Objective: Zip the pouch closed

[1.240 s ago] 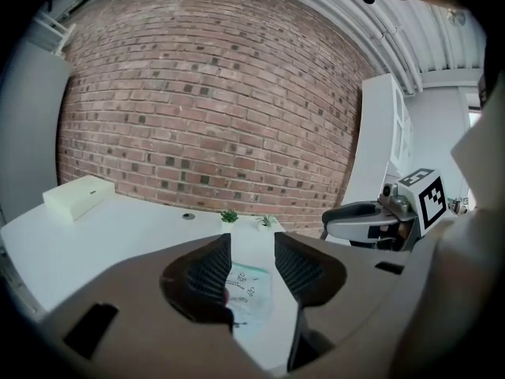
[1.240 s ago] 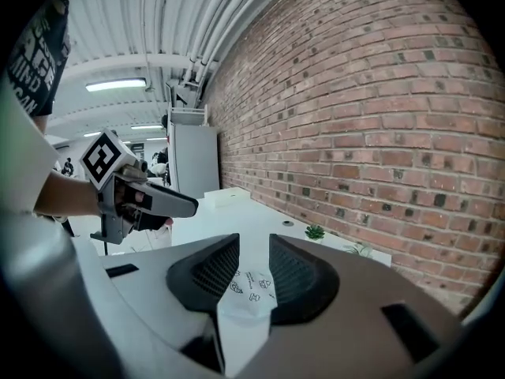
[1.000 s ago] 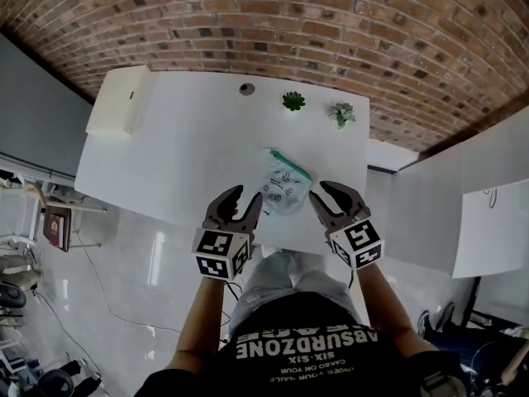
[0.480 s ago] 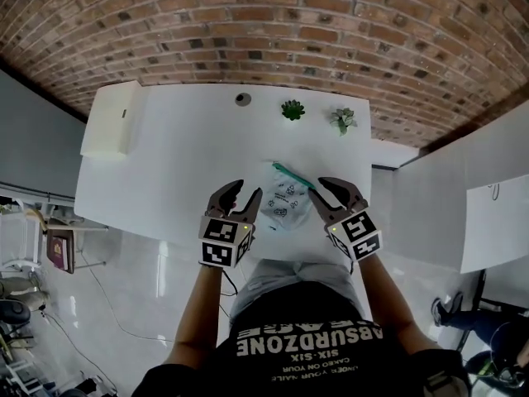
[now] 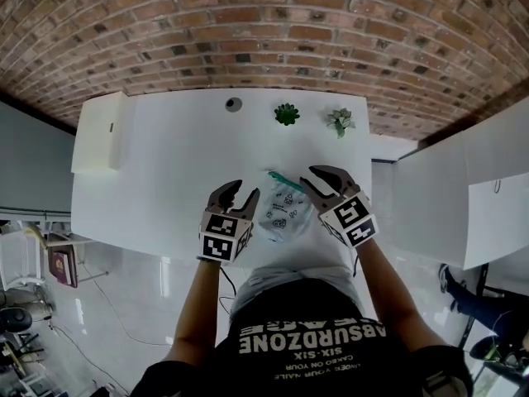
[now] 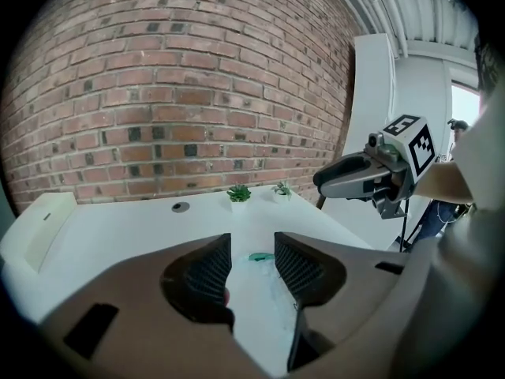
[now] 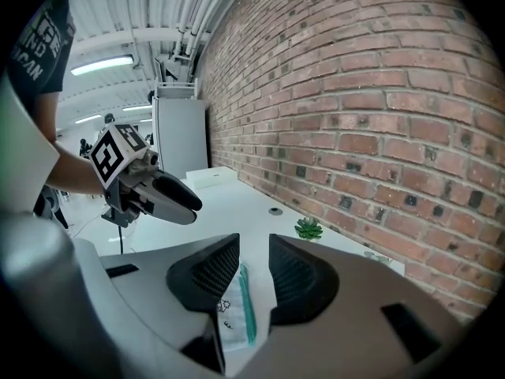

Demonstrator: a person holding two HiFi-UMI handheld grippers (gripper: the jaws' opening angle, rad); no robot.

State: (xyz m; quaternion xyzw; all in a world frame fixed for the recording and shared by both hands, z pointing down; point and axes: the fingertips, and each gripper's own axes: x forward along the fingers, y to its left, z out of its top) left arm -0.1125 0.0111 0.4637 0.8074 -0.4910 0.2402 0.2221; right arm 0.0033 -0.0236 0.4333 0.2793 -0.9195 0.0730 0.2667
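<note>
Two gaping tongs beside pouch; "ABSURDZONE" shirt

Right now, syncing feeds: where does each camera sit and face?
Head view: on the head, facing down at table, pouch, forearms, left gripper, right gripper.
Left gripper view: on the left gripper, facing the brick wall between open jaws.
Right gripper view: on the right gripper, facing the pouch between open jaws.
All share the pouch.

The pouch lies on my table at centre frame, between my left gripper and right gripper. Two plants stand above it, and a box sits at upper left.
</note>
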